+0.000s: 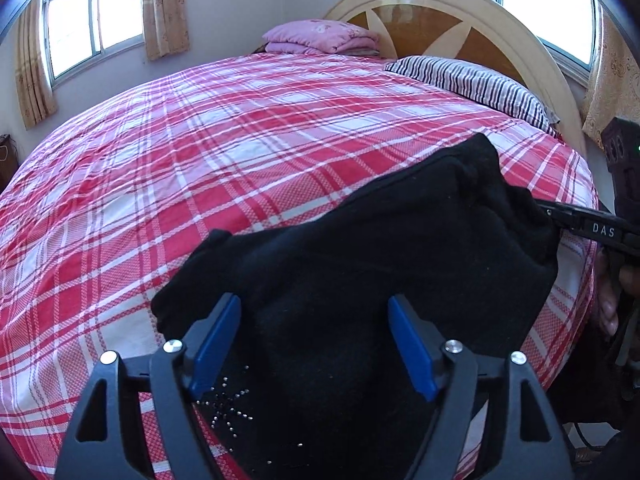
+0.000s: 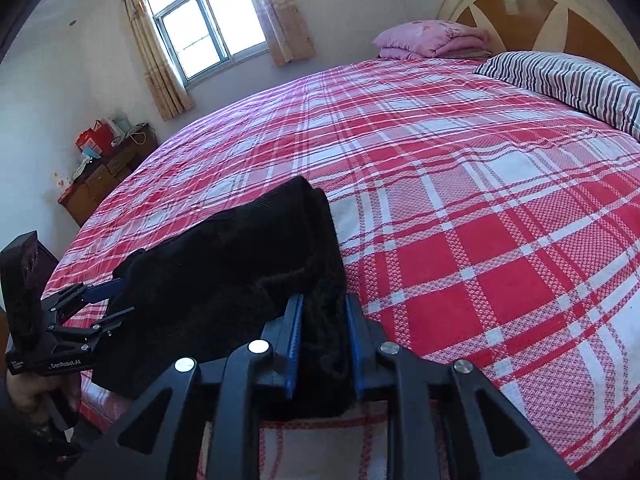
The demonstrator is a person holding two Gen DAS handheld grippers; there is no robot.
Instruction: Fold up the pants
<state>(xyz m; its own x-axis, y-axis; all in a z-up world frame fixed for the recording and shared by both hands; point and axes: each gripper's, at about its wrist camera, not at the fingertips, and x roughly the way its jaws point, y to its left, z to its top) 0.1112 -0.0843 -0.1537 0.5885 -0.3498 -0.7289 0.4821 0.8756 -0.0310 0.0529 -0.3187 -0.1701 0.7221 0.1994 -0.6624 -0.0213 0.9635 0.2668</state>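
**A:** Is there any writing to read?

**B:** Two bits. In the left wrist view, the right gripper (image 1: 554,216) enters from the right edge with white letters "DAS" on its black arm. In the right wrist view, the left gripper (image 2: 116,300) sits at the left edge with a white label reading "GenRobot.AI". A smaller label beside it is too tiny to make out.

**A:** Where are the pants?

**B:** The black pants (image 2: 232,280) lie folded into a thick bundle on the red and white plaid bedsheet (image 2: 460,220), near the edge of the bed closest to the person. A starburst of small silver studs (image 1: 228,404) shows on the fabric close to the left camera.

**A:** Which way does the bundle run?

**B:** Its long axis runs along the near edge of the bed, from one gripper to the other. The end by the right gripper is piled higher.

**A:** And the grippers?

**B:** The left one's blue pads (image 1: 216,344) stand wide apart on either side of the fabric, not pressing it. The right one's blue pads (image 2: 294,344) are drawn close, pinching a thick fold of the pants.

**A:** Anything else?

**B:** A striped pillow (image 2: 568,80) and a folded pink quilt (image 2: 432,38) lie by the wooden headboard (image 1: 440,20).
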